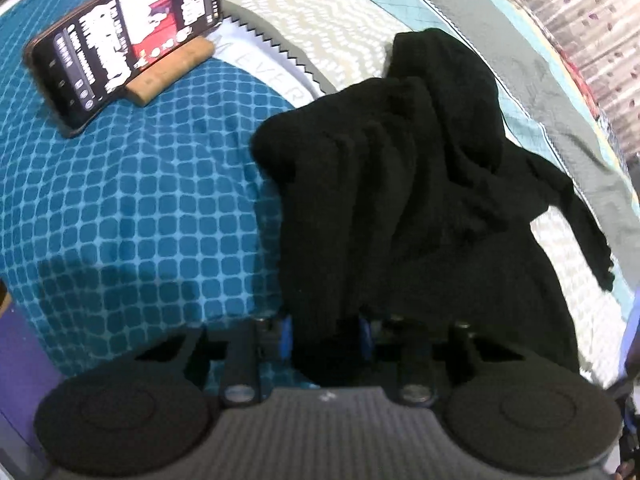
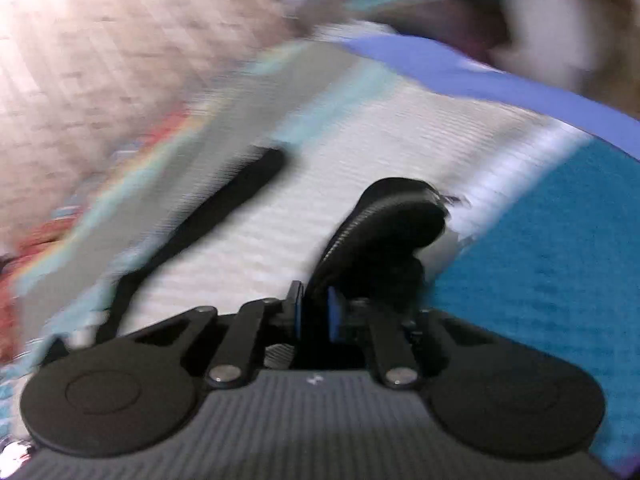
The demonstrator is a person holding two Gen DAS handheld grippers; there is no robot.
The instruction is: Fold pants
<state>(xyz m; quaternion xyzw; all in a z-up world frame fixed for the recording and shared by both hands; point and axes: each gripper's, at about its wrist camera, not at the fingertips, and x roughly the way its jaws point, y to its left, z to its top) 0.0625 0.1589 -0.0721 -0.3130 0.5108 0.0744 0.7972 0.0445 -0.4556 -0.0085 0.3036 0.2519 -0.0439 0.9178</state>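
Note:
Black pants lie bunched in thick folds on a teal and white bedspread. In the left wrist view my left gripper is shut on the near end of the bundle, with black cloth filling the gap between its blue pads. The right wrist view is blurred. There my right gripper is shut on a ribbed edge of the pants, which curls up and to the right from between the pads. A narrow black strip of the pants trails away to the left across the white cloth.
A phone with a lit screen leans on a small wooden block at the far left of the bed. A patterned curtain or wall stands beyond the bed's far right edge. A blue band borders the bedspread.

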